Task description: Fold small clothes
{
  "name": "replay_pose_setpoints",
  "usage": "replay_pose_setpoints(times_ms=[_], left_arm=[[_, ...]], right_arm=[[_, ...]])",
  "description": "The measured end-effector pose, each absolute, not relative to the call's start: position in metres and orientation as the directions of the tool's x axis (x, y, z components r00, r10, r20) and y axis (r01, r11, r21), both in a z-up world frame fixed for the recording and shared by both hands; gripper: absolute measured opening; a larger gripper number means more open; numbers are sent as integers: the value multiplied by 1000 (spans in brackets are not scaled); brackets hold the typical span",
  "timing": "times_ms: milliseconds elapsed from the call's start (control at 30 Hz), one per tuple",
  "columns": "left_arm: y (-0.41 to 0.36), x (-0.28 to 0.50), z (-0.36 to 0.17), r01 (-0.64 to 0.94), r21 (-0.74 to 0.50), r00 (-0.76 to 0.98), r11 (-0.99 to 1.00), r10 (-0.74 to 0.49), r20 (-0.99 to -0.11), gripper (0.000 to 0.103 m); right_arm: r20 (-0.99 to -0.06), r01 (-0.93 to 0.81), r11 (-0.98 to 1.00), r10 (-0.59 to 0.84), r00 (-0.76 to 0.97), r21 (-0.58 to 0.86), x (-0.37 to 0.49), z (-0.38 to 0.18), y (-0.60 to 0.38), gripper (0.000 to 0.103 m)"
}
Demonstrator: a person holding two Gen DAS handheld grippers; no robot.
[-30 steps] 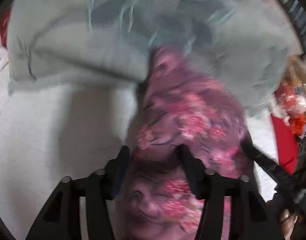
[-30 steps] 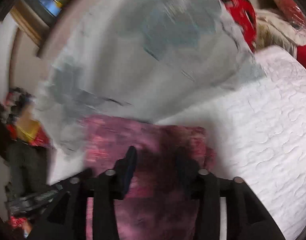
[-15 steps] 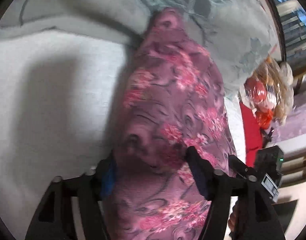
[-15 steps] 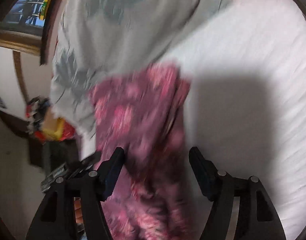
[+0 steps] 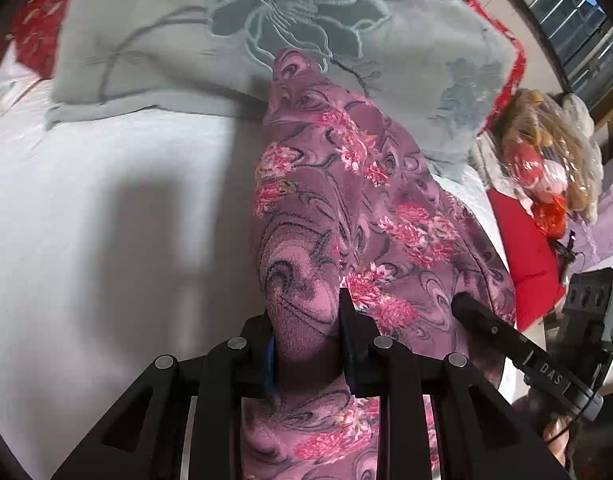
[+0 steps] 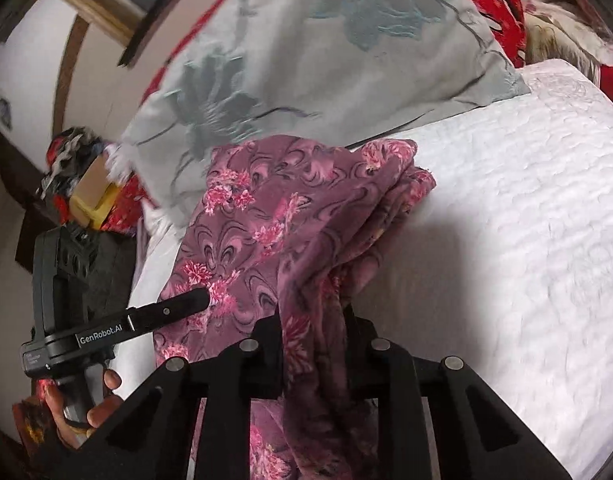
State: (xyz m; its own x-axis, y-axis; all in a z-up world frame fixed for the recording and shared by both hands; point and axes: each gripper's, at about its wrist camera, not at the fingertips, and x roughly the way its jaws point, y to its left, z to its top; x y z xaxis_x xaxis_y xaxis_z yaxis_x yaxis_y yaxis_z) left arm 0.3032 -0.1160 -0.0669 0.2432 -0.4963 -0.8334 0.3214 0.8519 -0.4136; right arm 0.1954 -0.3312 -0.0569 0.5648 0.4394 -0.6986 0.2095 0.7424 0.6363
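A purple garment with pink flowers (image 5: 346, 216) hangs stretched over the white quilted bed (image 5: 106, 220). My left gripper (image 5: 306, 332) is closing, its jaws pinching a bunched edge of the cloth. My right gripper (image 6: 312, 344) is closing too, with a gathered fold of the same garment (image 6: 290, 220) pressed between its jaws. In the right wrist view a hand holds the left gripper (image 6: 194, 302), whose tip touches the cloth's left side. The right gripper (image 5: 462, 304) shows in the left wrist view against the cloth's right side.
A grey pillow with a floral print (image 5: 266, 20) lies behind the garment at the head of the bed. Red cushions (image 5: 526, 260) and bagged items (image 5: 546, 160) sit off the bed's side. A box and clutter (image 6: 90, 196) stand by the wall.
Both grippers went from wide apart around the cloth to pinched on it. The garment has been lifted and drawn up off the bed, and both views have pulled back.
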Motion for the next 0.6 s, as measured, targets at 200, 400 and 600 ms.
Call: replay_pose_setpoints(times_ms=[200,400,600], left_arm=[[-59,235,-54,275,-414,259,868,-481,-837,25],[-32,192,-92,203,-356,196,912,-394,-898,32],[-34,177,-39,278,-329,309,903,-408,-859,39]], right_arm=[[-674,136,729,522,522,670,144,-45,-297,21],[-792,200,790,489,365,580,117,-91,-262,43],[-781,232,806,387,490,545,114,-50,-285,46]])
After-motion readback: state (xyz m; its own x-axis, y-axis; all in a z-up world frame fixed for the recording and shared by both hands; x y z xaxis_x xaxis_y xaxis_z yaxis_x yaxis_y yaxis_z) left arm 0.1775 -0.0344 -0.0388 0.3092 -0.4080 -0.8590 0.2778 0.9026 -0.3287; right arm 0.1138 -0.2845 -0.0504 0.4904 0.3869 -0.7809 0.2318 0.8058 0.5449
